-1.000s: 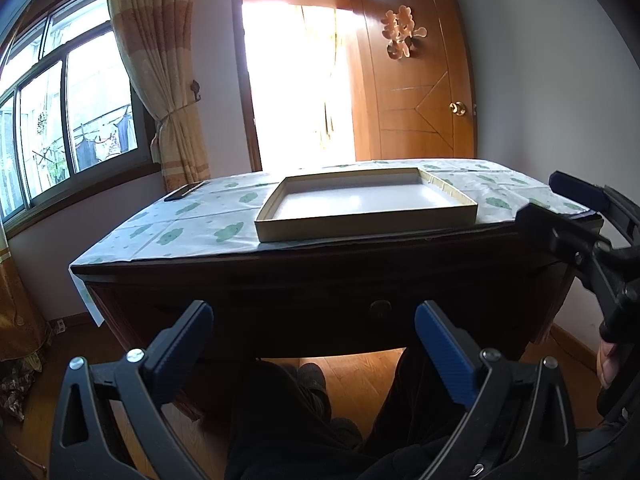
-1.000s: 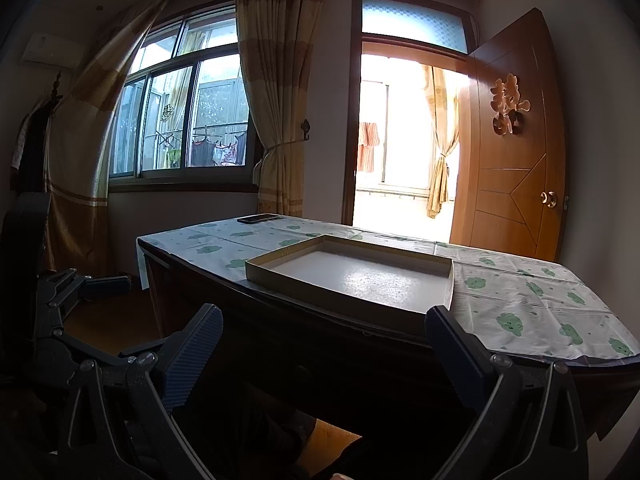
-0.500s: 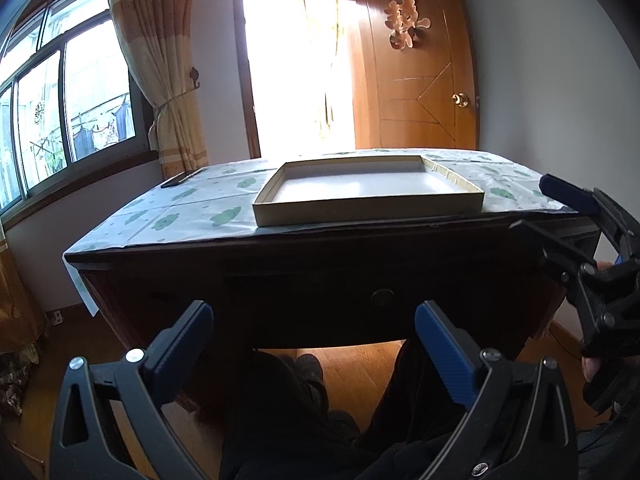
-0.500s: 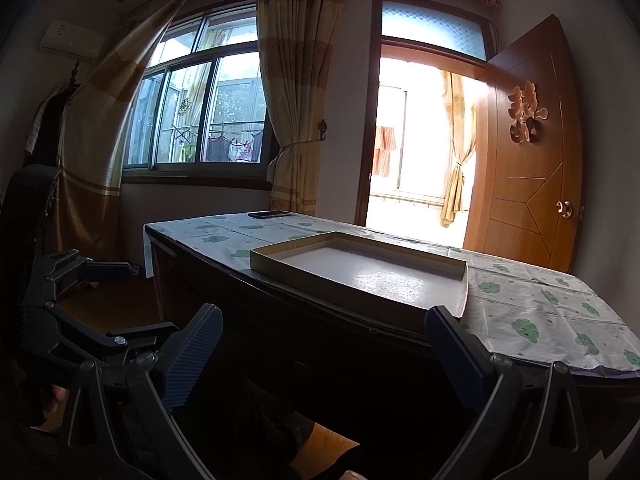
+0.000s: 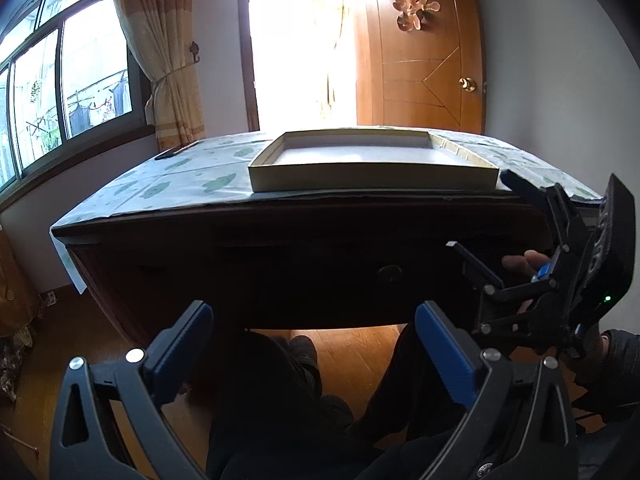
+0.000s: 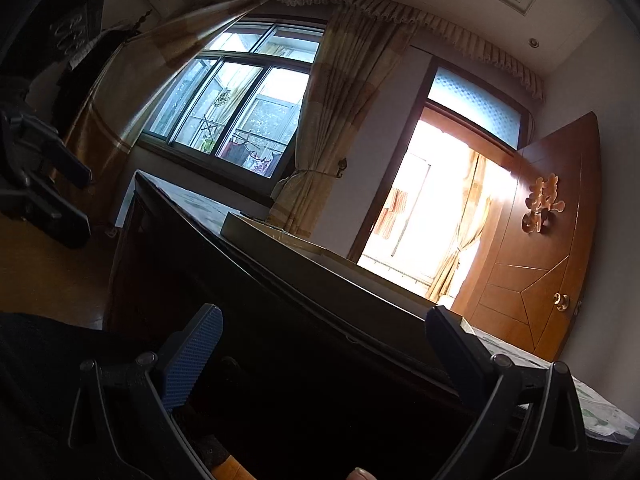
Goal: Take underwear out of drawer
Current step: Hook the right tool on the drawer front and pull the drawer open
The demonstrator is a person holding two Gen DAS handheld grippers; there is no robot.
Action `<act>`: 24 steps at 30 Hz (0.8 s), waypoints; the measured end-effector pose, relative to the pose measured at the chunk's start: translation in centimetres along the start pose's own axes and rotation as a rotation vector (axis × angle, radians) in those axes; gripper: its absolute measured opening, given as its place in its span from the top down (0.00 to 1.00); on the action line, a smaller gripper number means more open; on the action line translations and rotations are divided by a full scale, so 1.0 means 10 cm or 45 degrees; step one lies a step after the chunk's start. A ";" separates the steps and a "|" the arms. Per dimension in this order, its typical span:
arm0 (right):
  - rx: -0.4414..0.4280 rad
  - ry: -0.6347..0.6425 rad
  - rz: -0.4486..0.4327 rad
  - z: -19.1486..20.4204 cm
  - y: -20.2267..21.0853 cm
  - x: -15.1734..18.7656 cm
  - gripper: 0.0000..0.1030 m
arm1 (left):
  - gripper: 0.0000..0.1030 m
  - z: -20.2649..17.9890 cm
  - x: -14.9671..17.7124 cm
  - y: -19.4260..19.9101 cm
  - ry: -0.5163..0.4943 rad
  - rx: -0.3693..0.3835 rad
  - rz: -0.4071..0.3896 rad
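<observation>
Bright open doorway (image 5: 298, 44), curtained window (image 5: 60, 92), wooden door (image 5: 424, 48), dark table (image 5: 280, 264)

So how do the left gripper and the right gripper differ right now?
The left gripper points level at the desk front; the right gripper is tilted and nearer the drawer knob. Both are open and empty.

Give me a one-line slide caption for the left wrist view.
Open left gripper faces the closed drawer under the tray; open right gripper nears the drawer front.
</observation>
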State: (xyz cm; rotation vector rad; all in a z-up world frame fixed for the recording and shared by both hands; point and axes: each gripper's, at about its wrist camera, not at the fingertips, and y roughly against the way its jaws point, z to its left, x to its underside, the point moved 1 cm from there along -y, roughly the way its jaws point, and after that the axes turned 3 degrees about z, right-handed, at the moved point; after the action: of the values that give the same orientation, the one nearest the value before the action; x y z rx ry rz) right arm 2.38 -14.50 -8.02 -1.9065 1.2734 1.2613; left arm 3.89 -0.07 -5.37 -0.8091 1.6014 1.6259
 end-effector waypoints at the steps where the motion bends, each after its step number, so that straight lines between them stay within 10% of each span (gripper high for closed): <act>1: -0.003 0.001 0.005 -0.01 -0.03 0.02 0.01 | 0.00 0.00 0.00 -0.02 -0.005 0.010 -0.010; 24: -0.044 0.077 0.110 -0.05 -0.39 0.18 0.01 | 0.00 -0.02 -0.14 -0.53 -0.024 -0.014 0.006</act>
State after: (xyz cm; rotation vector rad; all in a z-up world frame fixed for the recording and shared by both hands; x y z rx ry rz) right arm 6.34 -13.99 -9.66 -1.9458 1.3864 1.2848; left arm 9.07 -0.43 -7.13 -0.7941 1.5835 1.6423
